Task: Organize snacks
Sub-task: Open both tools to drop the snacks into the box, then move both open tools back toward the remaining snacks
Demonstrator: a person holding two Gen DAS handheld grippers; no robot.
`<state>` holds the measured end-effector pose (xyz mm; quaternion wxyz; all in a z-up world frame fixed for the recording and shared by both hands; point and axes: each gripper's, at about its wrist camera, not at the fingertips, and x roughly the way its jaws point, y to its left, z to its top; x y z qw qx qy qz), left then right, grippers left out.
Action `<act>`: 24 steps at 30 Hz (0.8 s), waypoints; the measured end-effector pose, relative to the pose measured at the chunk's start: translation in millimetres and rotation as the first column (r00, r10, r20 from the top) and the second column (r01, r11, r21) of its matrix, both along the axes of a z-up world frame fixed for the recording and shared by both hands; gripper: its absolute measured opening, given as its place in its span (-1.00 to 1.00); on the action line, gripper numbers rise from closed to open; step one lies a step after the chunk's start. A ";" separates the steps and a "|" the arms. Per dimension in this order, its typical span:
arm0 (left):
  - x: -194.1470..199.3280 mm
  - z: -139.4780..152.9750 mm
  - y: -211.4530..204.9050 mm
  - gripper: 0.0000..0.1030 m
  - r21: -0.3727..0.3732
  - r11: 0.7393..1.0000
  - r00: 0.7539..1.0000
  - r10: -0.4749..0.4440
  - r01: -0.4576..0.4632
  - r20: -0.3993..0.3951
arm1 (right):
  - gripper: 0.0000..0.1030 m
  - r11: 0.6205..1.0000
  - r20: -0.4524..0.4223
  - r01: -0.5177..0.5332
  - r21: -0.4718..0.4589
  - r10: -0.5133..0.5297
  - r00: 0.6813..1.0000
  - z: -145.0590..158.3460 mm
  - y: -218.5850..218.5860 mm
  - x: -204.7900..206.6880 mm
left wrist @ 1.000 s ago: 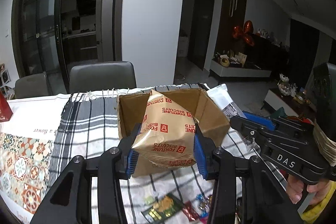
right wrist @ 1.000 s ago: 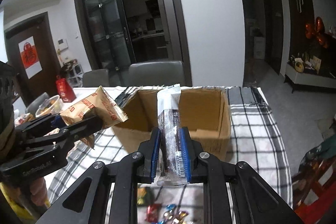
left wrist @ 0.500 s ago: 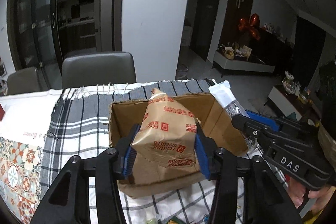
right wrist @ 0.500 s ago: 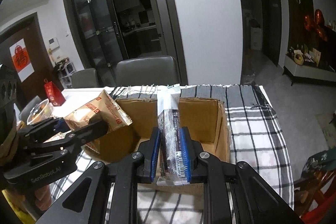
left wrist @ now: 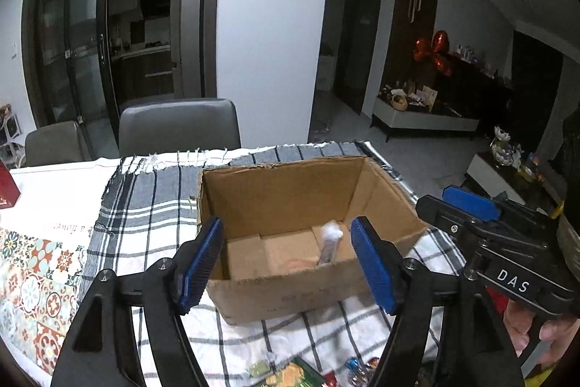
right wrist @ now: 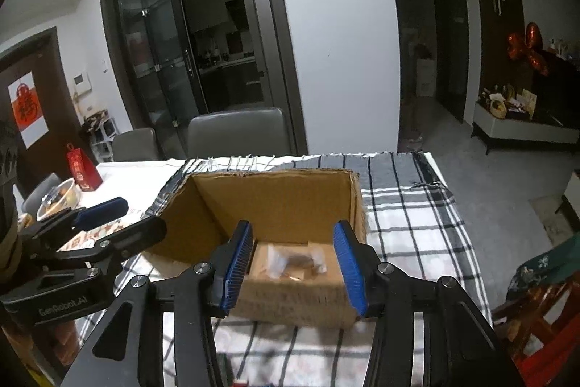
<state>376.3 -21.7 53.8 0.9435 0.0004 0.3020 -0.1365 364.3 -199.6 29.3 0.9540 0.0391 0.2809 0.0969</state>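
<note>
An open cardboard box [left wrist: 282,191] [right wrist: 275,198] stands on a checked cloth. My left gripper [left wrist: 288,260] is open and empty, just above the box's near wall. My right gripper [right wrist: 293,269] is open and empty over the same box; it also shows at the right of the left wrist view [left wrist: 471,205]. Inside the box lies a white and grey snack packet [left wrist: 328,243], blurred, which also shows in the right wrist view [right wrist: 293,260]. The tan biscuit bag on the box floor is a faint blur [left wrist: 297,263].
Several small snack packets [left wrist: 290,374] lie on the cloth in front of the box. A patterned mat [left wrist: 32,278] lies to the left. A red box [right wrist: 83,169] and a bowl [right wrist: 59,200] stand far left. Grey chairs [left wrist: 177,126] stand behind the table.
Both grippers opened over the box. The biscuit bag left my left gripper and the white packet left my right gripper; both now lie inside the box.
</note>
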 end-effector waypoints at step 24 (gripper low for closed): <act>-161.0 -11.3 15.3 0.39 0.082 0.997 0.992 -0.020 0.010 0.128 | -0.08 0.999 0.066 -0.028 0.017 0.027 0.997 -19.1 11.0 -149.4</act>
